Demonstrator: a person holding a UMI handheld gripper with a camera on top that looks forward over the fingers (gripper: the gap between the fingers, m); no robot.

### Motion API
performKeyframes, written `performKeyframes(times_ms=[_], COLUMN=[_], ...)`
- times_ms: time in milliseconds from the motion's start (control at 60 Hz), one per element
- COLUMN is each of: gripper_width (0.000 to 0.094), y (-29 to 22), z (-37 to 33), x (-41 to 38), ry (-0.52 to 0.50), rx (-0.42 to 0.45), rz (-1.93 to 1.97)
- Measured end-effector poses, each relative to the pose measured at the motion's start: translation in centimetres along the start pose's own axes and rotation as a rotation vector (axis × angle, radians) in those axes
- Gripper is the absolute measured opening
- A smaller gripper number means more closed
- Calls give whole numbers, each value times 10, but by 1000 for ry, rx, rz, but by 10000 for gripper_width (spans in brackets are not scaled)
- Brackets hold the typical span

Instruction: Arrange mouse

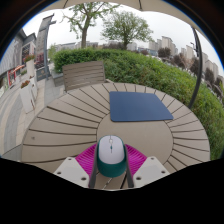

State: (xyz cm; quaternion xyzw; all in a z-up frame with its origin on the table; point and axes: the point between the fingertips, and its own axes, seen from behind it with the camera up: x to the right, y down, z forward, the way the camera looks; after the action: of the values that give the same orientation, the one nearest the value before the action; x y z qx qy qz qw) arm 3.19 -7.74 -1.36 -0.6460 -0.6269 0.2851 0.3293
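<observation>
An outdoor terrace: a round slatted bench stands by a hedge, with trees and buildings beyond.

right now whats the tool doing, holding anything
Tool: shut on the mouse, both pink pads pressing its sides, above the round wooden table.

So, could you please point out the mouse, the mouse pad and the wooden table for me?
mouse (pixel 111 151): gripper view, middle of its white top, between the gripper's pink pads.
mouse pad (pixel 140 106): gripper view, centre of its blue surface.
wooden table (pixel 70 115): gripper view, bare slats beside the mouse pad.
</observation>
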Motion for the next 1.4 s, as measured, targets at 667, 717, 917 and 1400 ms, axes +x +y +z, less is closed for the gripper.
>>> performKeyframes(times_ms=[667, 717, 917, 1400], gripper_width=[425, 425, 430, 849], y=[-169, -164, -137, -125], z=[138, 147, 177, -21], x=[113, 116, 124, 141], ry=[-21, -26, -20, -65], rx=[52, 37, -18, -60], rz=[49, 46, 18, -40])
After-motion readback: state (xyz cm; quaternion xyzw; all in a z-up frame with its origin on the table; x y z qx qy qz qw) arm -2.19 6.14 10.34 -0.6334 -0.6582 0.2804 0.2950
